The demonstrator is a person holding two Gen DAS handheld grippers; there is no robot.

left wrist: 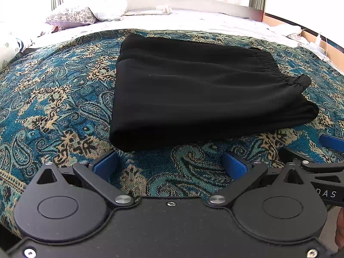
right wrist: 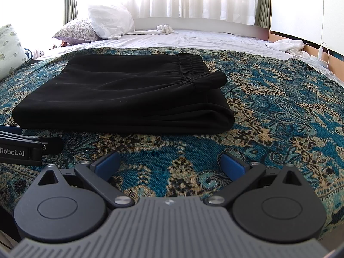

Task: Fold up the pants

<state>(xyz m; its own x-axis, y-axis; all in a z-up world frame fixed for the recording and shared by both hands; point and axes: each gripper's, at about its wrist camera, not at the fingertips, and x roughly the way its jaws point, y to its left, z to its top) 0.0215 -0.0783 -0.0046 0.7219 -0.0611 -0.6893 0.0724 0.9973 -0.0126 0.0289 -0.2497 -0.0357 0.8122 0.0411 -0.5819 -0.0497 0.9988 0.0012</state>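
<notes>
Black pants [left wrist: 193,90] lie folded into a thick rectangle on a blue and tan paisley bedspread [left wrist: 53,99]; the gathered elastic waistband [left wrist: 277,68] is on the right side of the stack. In the right wrist view the same pants [right wrist: 120,99] sit ahead and to the left. My left gripper [left wrist: 171,165] stands open just short of the pants' near edge, holding nothing. My right gripper [right wrist: 171,165] is also open and empty, a little back from the pants. Each gripper shows at the edge of the other's view: the right gripper [left wrist: 318,157], the left gripper [right wrist: 21,146].
The bedspread [right wrist: 279,111] covers the near half of a bed with a white sheet [right wrist: 193,38] beyond. Pillows [right wrist: 96,25] rest at the far left. A white cloth [right wrist: 288,45] and a charger with its cable [right wrist: 321,53] lie at the right edge by the wall.
</notes>
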